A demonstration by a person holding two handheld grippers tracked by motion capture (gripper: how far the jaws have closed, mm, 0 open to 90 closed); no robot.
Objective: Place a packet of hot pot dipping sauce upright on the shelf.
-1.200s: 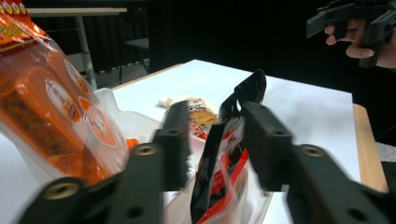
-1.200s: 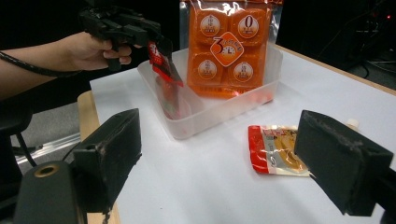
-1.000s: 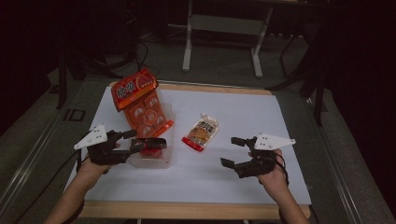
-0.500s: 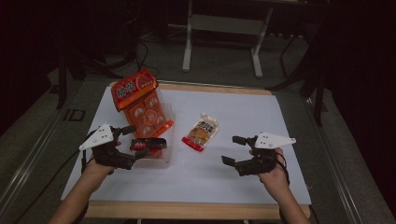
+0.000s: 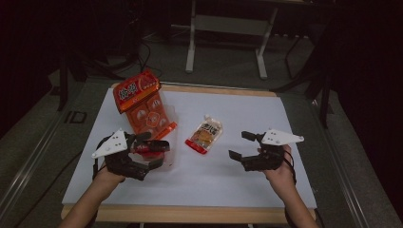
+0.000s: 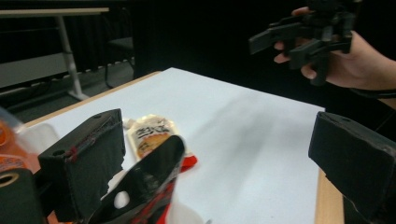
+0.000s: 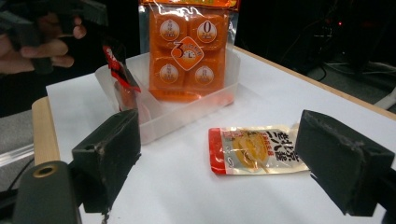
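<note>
Table [image 5: 285, 142]: white work surface with a wooden edge; it carries every item below.

Clear bin [image 7: 219, 95]: shallow see-through container toward the left of the table in the high view; it already holds two packets.

Large orange pack [image 5: 140, 102]: leans upright against the bin's far end, its printed cells facing the right gripper view.

Dark snack packet [image 7: 122, 70]: black-and-red pouch standing on edge at the bin's near end; in the left gripper view it rises just beside the near jaw.

Change: against the high view of a second ago, the left gripper [image 5: 154, 154] has drawn back toward the person and lifted a little, and its jaws have just been opening. They now stand apart, the packet between them but not pressed.

Meaning: judged from this, the dark packet has been released into the bin and that placement is done.

Yellow pouch [image 5: 205, 134]: lies flat on the bare table between the two grippers, apart from the bin; it appears to be the one item left to load.

Right gripper [image 5: 247, 149]: jaws wide apart and empty, held above the table and aimed at the yellow pouch, which lies between them in the right gripper view; its place matches the earlier pictures.

Next step, as a judgement: a grasp on the yellow pouch.
</note>
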